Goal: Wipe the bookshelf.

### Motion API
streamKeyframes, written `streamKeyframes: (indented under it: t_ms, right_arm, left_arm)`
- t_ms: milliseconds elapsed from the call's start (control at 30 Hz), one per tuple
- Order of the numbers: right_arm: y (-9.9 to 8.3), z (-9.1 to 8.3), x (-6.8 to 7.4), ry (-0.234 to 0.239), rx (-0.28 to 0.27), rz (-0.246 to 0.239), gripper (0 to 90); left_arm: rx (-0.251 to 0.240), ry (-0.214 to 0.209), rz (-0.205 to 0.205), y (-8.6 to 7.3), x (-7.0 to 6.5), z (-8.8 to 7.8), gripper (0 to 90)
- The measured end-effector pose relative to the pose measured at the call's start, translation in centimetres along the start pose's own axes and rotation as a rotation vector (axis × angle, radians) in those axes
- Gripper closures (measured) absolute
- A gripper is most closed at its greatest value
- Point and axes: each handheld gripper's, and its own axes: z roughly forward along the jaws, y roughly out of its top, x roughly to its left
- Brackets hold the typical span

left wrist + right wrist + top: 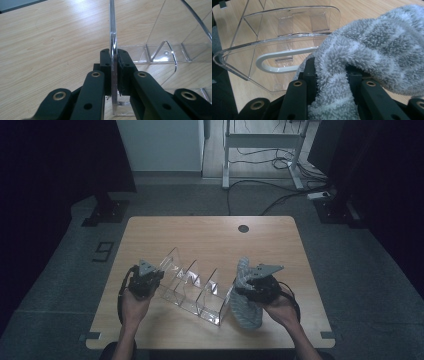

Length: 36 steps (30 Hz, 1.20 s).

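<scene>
While the left tongs [114, 72] were clamped shut on the end wall of the clear acrylic file rack [192, 285], the right tongs [332, 75] had closed on a fold of a fluffy grey striped cloth [372, 50] and held it at the rack's opposite end. In the high view the rack lay slantwise on the wooden table [210, 232], near the edge closest to the person. The left tongs [145, 280] pinned its far-left wall, while the cloth [245, 305] draped down beside the rack's nearest, right-hand compartment, touching or almost touching it.

The work appeared to be wiping the rack. To do it well, the left grip needed to stay firm and low on the wall, because thin, slick acrylic could slip or twist between the pads once the cloth pushed against it. The right tongs [257, 287] gripped only a bunched part of the cloth, so a loose hanging length should have been led over the curved front lip and into each compartment in turn. Strokes were best made toward the held end, so that the rack was pressed into the grip rather than dragged away from it. Light pressure would have kept the rack from tipping on the table.
</scene>
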Motion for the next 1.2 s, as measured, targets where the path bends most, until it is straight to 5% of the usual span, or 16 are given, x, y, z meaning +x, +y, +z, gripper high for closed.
streamKeyframes:
  t_ms: [267, 1200]
  right_arm:
    - [0.0, -0.3, 1.3, -0.013, 0.010, -0.025, 69.2]
    - [-0.3, -1.0, 6.0, 0.142, 0.030, -0.091, 68.9]
  left_arm:
    - [0.011, 0.019, 0.001, 0.1, -0.2, 0.0, 84.1]
    - [0.029, 0.034, -0.012, 0.2, -0.4, 0.0, 83.7]
